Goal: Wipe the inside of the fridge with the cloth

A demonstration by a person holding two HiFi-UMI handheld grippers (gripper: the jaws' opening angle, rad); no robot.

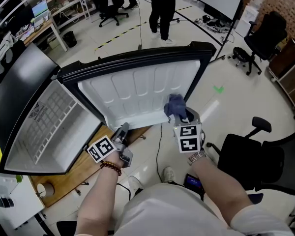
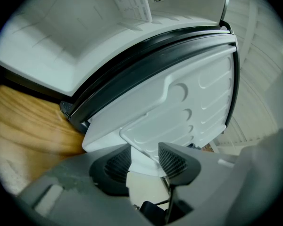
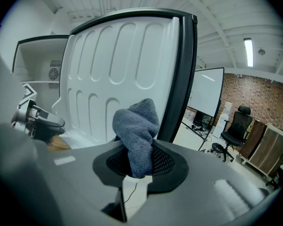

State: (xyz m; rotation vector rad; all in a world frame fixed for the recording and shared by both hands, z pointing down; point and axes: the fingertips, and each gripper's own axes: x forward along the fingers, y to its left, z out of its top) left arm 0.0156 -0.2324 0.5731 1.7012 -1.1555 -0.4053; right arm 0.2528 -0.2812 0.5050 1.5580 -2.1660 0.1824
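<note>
A small black fridge [image 1: 54, 117] lies open on a wooden table, its white inside and wire shelf showing at left. Its door [image 1: 137, 92] stands wide, ribbed white liner facing me. My right gripper [image 1: 179, 116] is shut on a bunched blue-grey cloth [image 1: 175, 105], which sits against the liner's lower right corner. In the right gripper view the cloth [image 3: 137, 131] sticks up from between the jaws of the right gripper [image 3: 137, 161], in front of the door [image 3: 113, 69]. My left gripper [image 1: 122, 131] is at the door's lower edge. In the left gripper view that white edge [image 2: 144, 157] fills the gap between its jaws.
The wooden table [image 1: 83, 166] carries the fridge. A black office chair [image 1: 255, 156] stands close at right, another [image 1: 265, 38] farther back. A person [image 1: 162, 9] stands beyond the door. A cable [image 1: 160, 146] runs over the floor below the door.
</note>
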